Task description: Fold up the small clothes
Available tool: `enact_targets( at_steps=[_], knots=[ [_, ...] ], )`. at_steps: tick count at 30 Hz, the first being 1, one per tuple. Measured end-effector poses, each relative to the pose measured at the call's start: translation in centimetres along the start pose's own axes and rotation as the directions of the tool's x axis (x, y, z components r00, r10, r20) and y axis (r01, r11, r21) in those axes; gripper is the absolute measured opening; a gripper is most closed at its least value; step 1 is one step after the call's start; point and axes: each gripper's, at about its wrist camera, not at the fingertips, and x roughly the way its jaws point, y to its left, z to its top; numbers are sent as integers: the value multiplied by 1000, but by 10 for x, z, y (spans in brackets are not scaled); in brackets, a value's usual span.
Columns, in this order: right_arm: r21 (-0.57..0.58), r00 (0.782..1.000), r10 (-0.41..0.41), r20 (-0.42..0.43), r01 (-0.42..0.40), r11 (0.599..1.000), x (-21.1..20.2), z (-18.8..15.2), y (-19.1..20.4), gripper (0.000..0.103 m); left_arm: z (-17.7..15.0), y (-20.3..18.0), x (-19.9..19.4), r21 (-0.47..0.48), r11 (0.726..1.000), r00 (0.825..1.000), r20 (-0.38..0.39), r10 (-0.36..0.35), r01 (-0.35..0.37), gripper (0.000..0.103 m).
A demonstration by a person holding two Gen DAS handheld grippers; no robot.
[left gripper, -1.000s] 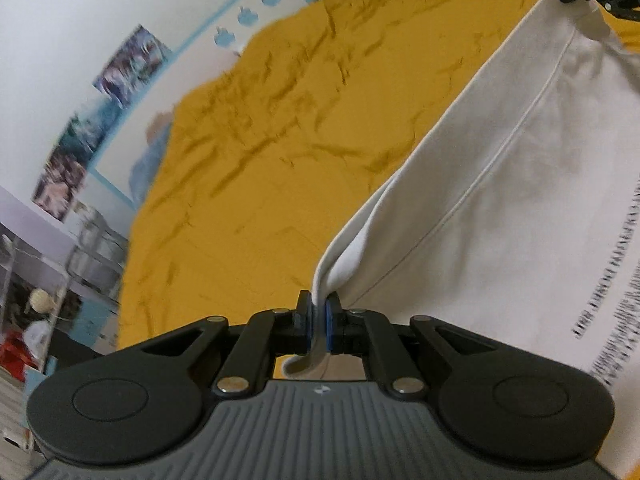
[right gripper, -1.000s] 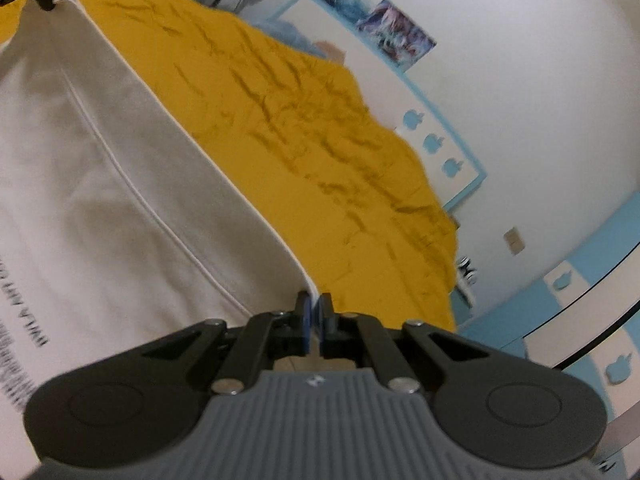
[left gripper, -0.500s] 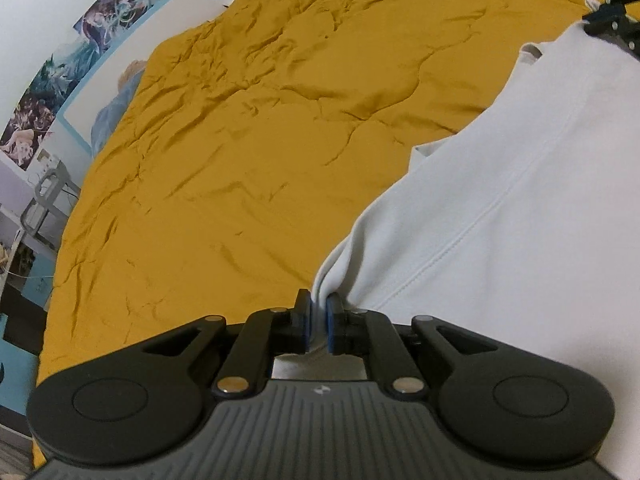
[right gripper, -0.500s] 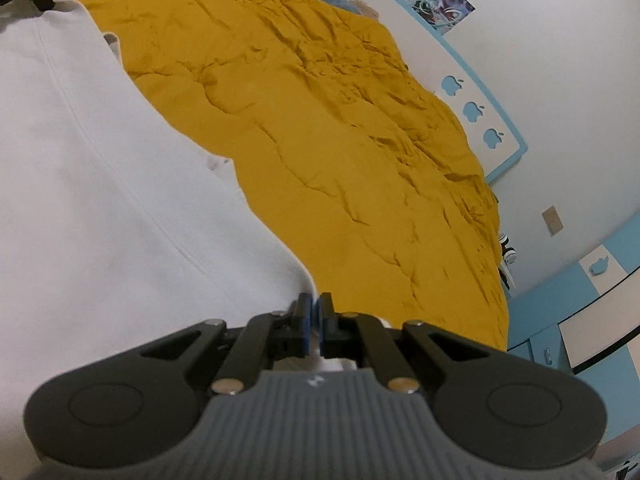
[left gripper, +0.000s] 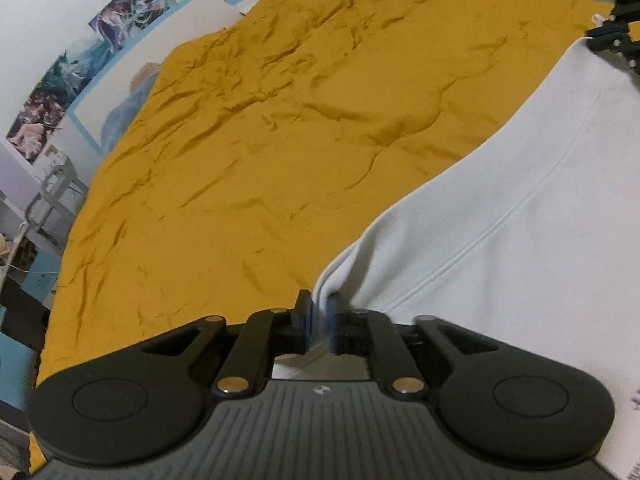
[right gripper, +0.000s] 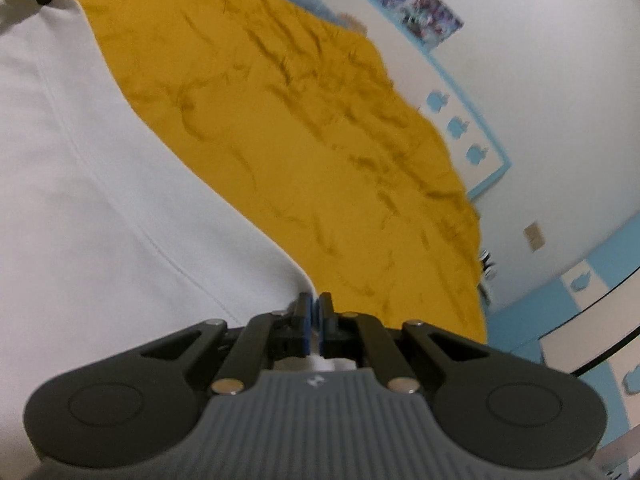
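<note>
Now I see the white cotton garment with a raised seam (left gripper: 532,184) spread low over the rumpled mustard-yellow bedspread (left gripper: 280,140), one edge stretched between my two claws. My left gripper (left gripper: 319,312) has just been easing its blue-padded jaws apart; a narrow gap shows between them, and the folded corner of the garment sits in that gap, though I cannot tell whether the pads press on it. My right gripper (right gripper: 316,312) has its jaws pinched together on the opposite corner of the same cloth, a bit of white fabric showing behind the pads. From the left camera the right claw appears far off at the upper right, at the garment's far corner. Black printed lettering (left gripper: 636,400) peeks in at the right margin. Posters (left gripper: 80,76) and a blue-framed panel with apple cut-outs (right gripper: 456,124) line the white wall beyond the bed.
</note>
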Motion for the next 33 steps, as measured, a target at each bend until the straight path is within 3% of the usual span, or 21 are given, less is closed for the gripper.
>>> enact_targets(
  at_steps=[3, 5, 7, 8, 10, 14, 17, 21, 23, 27, 31, 33],
  knots=[
    [-1, 999, 7, -32, -8, 1000, 5, -2, 4, 0, -5, 3, 2, -20, 1000, 1000, 20, 21, -21, 32],
    [-17, 999, -25, -36, 24, 1000, 2, -1, 2, 9, -7, 8, -1, -31, 999, 999, 19, 27, -26, 40],
    [9, 998, -46, -47, 47, 999, -7, -2, -8, 33, -7, 16, -9, -34, 999, 999, 14, 37, -36, 48],
    [37, 998, -37, -51, 39, 999, -12, -1, -17, 33, -7, 20, -14, -39, 998, 999, 7, 42, -42, 60],
    [89, 998, -26, -63, 32, 996, -28, -2, -31, 33, -4, 27, -30, -44, 999, 999, -6, 33, -33, 69],
    [167, 996, 11, -86, 3, 986, -66, -3, -51, 33, 0, 42, -68, -75, 996, 999, 11, 53, -52, 68],
    [308, 987, 132, -91, -98, 946, -102, -11, -66, 33, -7, 58, -103, -203, 978, 999, 3, -50, 49, 67],
    [499, 954, 293, -54, -229, 836, -154, -42, -74, 35, -41, 70, -146, -389, 907, 987, 47, -154, 160, 67],
    [570, 945, 324, -51, -238, 786, -178, -61, -69, 37, -65, 71, -163, -471, 856, 976, 70, -204, 213, 67],
    [694, 932, 362, -21, -247, 676, -222, -102, -59, 38, -108, 67, -181, -574, 787, 972, 87, -216, 226, 67],
    [808, 932, 363, -15, -203, 553, -248, -146, -51, 38, -155, 71, -179, -727, 642, 959, 85, -269, 245, 61],
    [878, 927, 374, -9, -171, 446, -250, -170, -53, 39, -172, 72, -177, -789, 571, 961, 87, -264, 228, 61]
  ],
)
